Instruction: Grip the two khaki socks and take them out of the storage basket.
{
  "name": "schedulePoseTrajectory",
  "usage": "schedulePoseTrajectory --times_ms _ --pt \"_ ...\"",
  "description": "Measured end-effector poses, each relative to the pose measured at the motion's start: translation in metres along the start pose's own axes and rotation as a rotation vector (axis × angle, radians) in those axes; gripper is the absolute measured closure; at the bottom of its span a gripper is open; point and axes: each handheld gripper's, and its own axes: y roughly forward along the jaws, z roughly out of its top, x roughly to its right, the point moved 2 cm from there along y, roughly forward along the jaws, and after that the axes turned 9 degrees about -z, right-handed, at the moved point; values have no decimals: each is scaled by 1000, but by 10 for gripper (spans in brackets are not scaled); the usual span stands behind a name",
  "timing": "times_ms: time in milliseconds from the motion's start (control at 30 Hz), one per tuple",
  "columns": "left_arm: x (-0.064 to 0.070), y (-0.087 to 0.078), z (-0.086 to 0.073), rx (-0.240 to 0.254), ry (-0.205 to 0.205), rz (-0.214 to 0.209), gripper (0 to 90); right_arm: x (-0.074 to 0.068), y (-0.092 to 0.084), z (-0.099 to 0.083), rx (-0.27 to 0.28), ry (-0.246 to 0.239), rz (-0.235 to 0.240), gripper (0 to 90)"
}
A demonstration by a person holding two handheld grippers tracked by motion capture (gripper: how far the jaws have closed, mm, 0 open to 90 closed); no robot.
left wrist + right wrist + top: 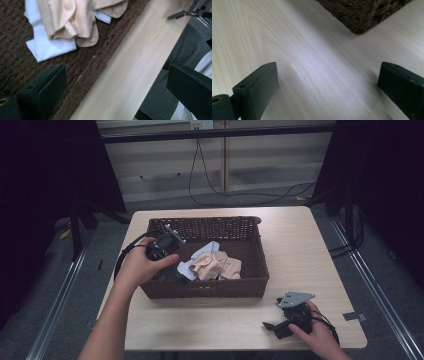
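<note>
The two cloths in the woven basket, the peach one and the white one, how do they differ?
The peach cloth is bunched into folds and lies on top; the white cloth lies flatter beneath it, with its edges poking out. In the left gripper view the white cloth shows a fine ribbed texture, while the peach one looks smooth. Both lie inside the dark brown woven basket, close to the open left gripper.

A basket (250, 247) is sitting mid-worktop (300, 245), with crumpled cloths (215, 265) lying inside it. The left tool (172, 270) is hanging over the basket's left part; the right tool (272, 326) is resting near the worktop's front right.
</note>
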Motion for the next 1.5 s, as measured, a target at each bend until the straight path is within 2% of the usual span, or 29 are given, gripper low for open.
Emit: schedulePoseTrajectory --times_ms 167,233,433,600,733,800,967,1067,1200,1267,1333,1433,1500 --pt "-8 0 5 7 -17 10 29 0 0 0 0 0 0 27" --pt "-13 2 8 9 -36 31 29 0 0 0 1 -2 0 27" --pt "-26 9 13 29 -67 50 24 0 0 0 -2 1 6 27" --pt "-32 16 18 33 -77 51 22 0 0 0 -1 0 6 26" --pt "-36 21 21 36 -89 69 20 0 0 0 -1 0 4 26" --pt "-40 27 23 38 -107 97 20 0 0 0 -1 -1 4 26" --pt "-46 33 29 52 -135 122 18 0 0 0 -2 0 4 26" --pt "-51 39 32 71 -178 146 15 0 0 0 -1 0 6 26" --pt "-59 50 35 100 -224 125 15 0 0 0 -1 0 6 26" --pt "-64 58 35 100 -236 123 22 0 0 0 -2 0 8 24" --pt "-66 60 36 92 -233 118 27 0 0 0 -3 0 8 24" --pt "-71 66 38 107 -242 128 58 0 0 0 -4 2 10 22" --pt "-73 68 40 115 -245 139 110 0 0 0 -4 1 11 22"
